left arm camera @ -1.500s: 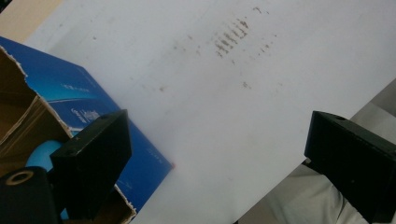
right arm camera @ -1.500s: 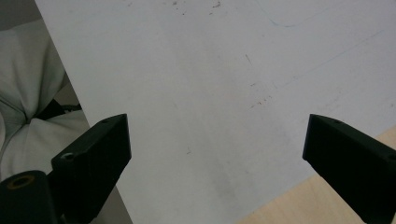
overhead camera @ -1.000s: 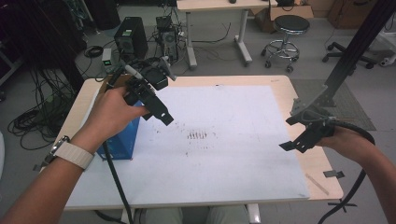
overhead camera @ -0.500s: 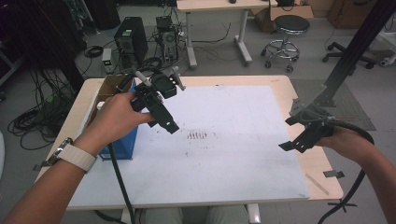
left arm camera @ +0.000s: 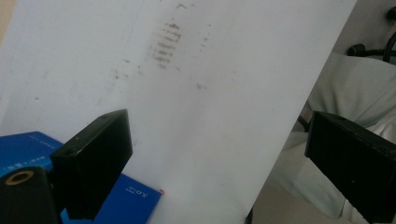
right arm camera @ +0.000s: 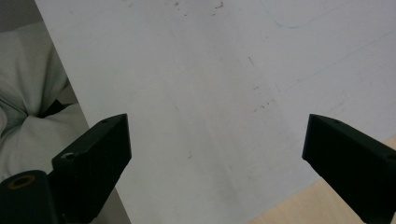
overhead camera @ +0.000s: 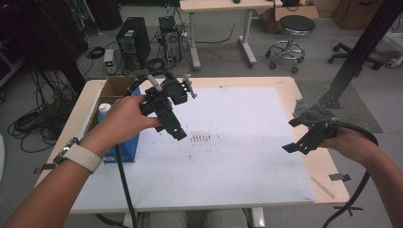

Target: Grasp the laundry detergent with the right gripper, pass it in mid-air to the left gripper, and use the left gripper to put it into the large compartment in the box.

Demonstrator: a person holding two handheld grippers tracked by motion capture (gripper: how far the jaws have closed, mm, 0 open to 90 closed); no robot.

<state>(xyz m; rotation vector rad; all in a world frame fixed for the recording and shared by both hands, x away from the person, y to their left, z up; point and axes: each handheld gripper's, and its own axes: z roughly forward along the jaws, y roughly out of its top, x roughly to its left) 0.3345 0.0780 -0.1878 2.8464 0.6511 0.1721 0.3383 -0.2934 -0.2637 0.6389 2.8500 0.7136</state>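
In the high view your left gripper [overhead camera: 167, 111] hangs in the left half of the frame, above the left part of the white sheet [overhead camera: 228, 156] that covers most of the wooden table [overhead camera: 285, 83]; your left hand [overhead camera: 124, 118] wraps its body and a pale band sits on that wrist. In the left gripper view its jaws stand wide apart with nothing between them, and the gripper [left arm camera: 219, 154] looks down on the white sheet [left arm camera: 201, 116]. A patch of dark smudges [left arm camera: 164, 44] lies in the upper middle of that frame, and a corner of the blue box [left arm camera: 28, 149] shows at the lower left, behind the left jaw. In the high view the blue box [overhead camera: 126, 149] sits at the left edge of the sheet, partly under your forearm, with an open cardboard box [overhead camera: 116, 88] beyond it and a white-capped bottle [overhead camera: 103, 111] just beside them. The smudges [overhead camera: 202, 138] lie near the sheet's middle, just right of your left gripper's tip. Your right gripper [overhead camera: 309, 135] is at the right edge of the frame, over the sheet's right border, well apart from the left one. In the right gripper view its jaws are likewise spread wide and empty [right arm camera: 217, 154], over bare white sheet, with a strip of wood [right arm camera: 299, 205] at the lower right.
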